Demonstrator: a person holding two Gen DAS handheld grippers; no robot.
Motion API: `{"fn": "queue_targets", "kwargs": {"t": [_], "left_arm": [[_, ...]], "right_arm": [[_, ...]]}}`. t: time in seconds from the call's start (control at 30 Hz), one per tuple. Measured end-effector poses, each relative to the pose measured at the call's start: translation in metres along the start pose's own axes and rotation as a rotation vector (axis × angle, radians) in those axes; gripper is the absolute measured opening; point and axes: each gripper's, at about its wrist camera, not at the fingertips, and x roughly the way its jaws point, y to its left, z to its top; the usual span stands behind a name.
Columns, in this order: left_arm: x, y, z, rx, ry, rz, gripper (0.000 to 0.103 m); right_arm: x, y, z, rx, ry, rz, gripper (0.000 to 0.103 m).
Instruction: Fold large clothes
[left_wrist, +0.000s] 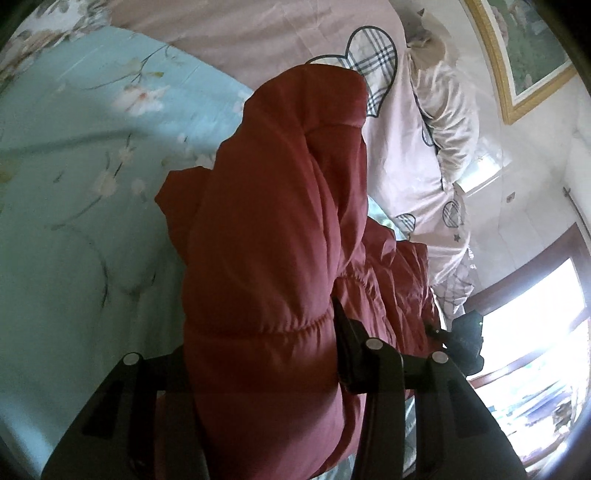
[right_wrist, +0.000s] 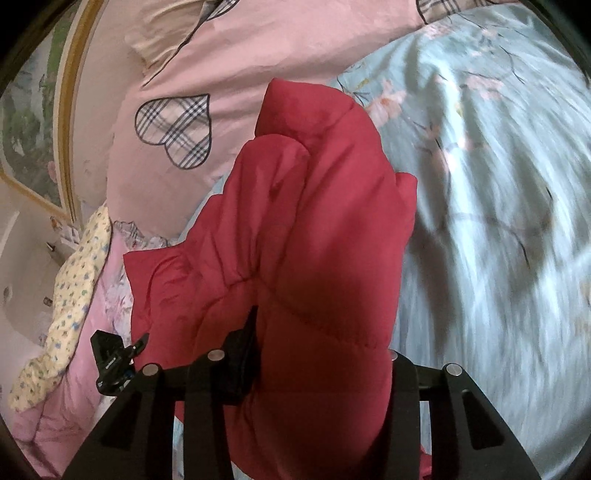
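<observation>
Both claws — left claw (left_wrist: 258, 354) and right claw (right_wrist: 321, 354) — are clamped on folds of the puffy red quilted jacket (left_wrist: 273, 206), raised above the pale-blue floral bedsheet (left_wrist: 74, 221).

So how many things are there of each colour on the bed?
Red: 1, the puffy jacket
Pink: 1, the quilt with checked hearts
Light blue: 1, the flowered bedsheet
Yellowish: 1, the flowered cloth
Black: 2, the left gripper and right gripper
Total: 6
</observation>
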Motion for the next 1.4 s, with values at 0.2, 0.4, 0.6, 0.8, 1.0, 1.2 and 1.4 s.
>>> {"fn": "queue_targets", "kwargs": {"t": [0.2, 0.4, 0.6, 0.8, 1.0, 1.2, 1.4], "left_arm": [[-0.016, 0.004, -0.026, -0.023, 0.002, -0.003, 0.041], [-0.021, 0.008, -0.037, -0.040, 0.012, -0.005, 0.041], [-0.015, 0.020, -0.042, -0.051, 0.026, 0.026, 0.042], [-0.007, 0.029, -0.046, -0.046, 0.019, 0.082, 0.051], [-0.002, 0.022, -0.048, 0.005, 0.000, 0.172, 0.065], [-0.005, 0.019, -0.049, 0.040, -0.010, 0.234, 0.072], [-0.013, 0.011, -0.045, 0.066, -0.024, 0.292, 0.078]], "right_arm": [[-0.012, 0.007, -0.023, -0.006, 0.003, 0.002, 0.042], [-0.018, 0.007, -0.036, 0.009, -0.007, 0.013, 0.042], [-0.014, -0.006, -0.042, 0.034, -0.015, 0.008, 0.045], [-0.004, -0.021, -0.045, 0.029, -0.016, -0.032, 0.057], [0.000, -0.023, -0.047, 0.026, -0.018, -0.041, 0.062], [-0.001, -0.024, -0.047, 0.031, -0.011, -0.061, 0.072], [-0.006, -0.021, -0.041, 0.026, -0.003, -0.096, 0.080]]}}
